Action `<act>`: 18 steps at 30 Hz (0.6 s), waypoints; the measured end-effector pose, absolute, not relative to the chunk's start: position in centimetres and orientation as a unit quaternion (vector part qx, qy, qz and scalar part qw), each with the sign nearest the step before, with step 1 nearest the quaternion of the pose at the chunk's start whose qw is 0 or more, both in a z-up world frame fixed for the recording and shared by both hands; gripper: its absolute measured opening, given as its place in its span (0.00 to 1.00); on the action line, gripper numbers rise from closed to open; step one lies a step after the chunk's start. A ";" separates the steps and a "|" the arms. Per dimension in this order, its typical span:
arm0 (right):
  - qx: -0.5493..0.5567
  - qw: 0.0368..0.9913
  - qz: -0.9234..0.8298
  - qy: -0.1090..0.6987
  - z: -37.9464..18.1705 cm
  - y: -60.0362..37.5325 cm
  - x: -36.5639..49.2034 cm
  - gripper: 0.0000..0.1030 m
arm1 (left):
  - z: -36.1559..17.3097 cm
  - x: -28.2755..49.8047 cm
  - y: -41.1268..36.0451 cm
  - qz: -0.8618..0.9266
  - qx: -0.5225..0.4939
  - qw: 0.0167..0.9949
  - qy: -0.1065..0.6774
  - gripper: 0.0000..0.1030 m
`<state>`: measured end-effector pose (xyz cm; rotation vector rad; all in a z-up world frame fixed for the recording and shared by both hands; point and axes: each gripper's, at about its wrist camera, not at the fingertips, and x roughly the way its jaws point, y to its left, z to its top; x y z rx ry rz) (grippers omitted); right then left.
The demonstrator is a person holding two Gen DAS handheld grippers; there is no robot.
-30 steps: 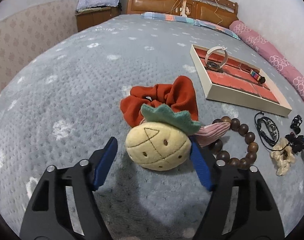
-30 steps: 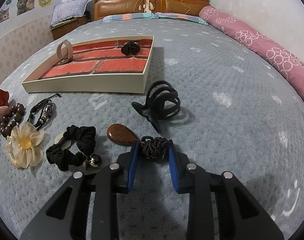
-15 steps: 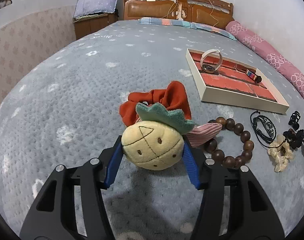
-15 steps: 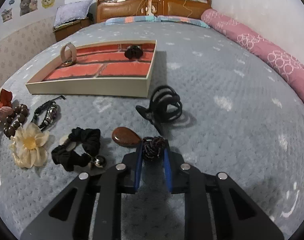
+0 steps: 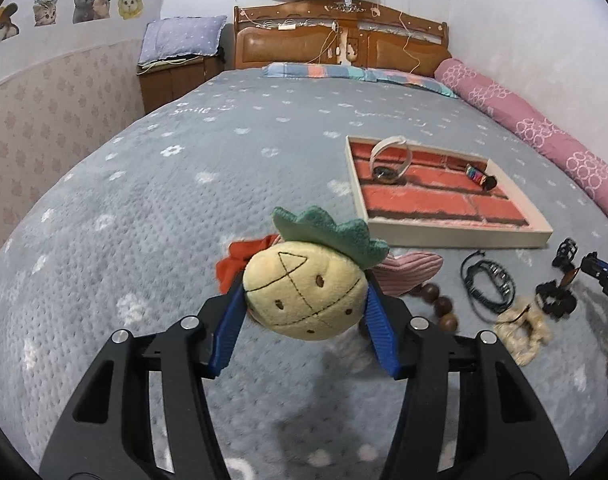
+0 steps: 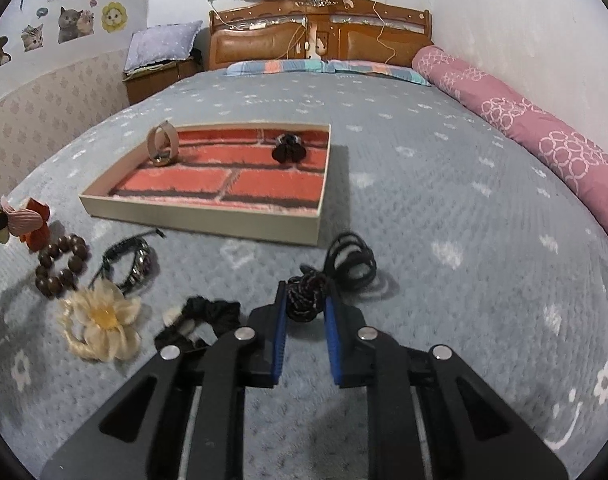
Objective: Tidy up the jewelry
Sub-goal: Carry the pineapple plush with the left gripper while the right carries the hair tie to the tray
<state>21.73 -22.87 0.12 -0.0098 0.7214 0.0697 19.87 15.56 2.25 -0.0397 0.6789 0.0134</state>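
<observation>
Left gripper (image 5: 304,312) pinching the squishy, light pineapple plush (image 5: 304,292) by its sides; right gripper (image 6: 306,312) pinching a soft braided hair tie (image 6: 304,298), both near the tray (image 6: 199,216).

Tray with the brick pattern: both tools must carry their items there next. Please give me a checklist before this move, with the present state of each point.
1. Left tool grips the pineapple plush hair tie on both sides: ok.
2. Plush is off the blanket: ok, its shadow lies below it.
3. Right tool is shut on the dark braided hair tie: ok.
4. Tray has bare floor for two items: ok; only a watch and a black clip inside.
5. Orange scrunchie is free of the plush: cannot tell.
</observation>
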 end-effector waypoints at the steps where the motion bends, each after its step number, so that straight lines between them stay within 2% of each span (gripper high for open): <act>1: -0.005 0.936 0.035 0.350 0.5 -22.8 21.9 0.17 | 2.6 20.2 15.3 0.003 -0.023 0.943 0.332 0.53; 11: -0.012 0.944 0.044 0.326 3.6 -21.5 24.7 0.17 | 5.8 25.1 11.3 -0.026 -0.025 0.945 0.325 0.53; 18: -0.017 0.948 0.056 0.314 6.1 -19.7 29.4 0.17 | 6.1 30.1 7.0 -0.041 -0.004 0.942 0.332 0.53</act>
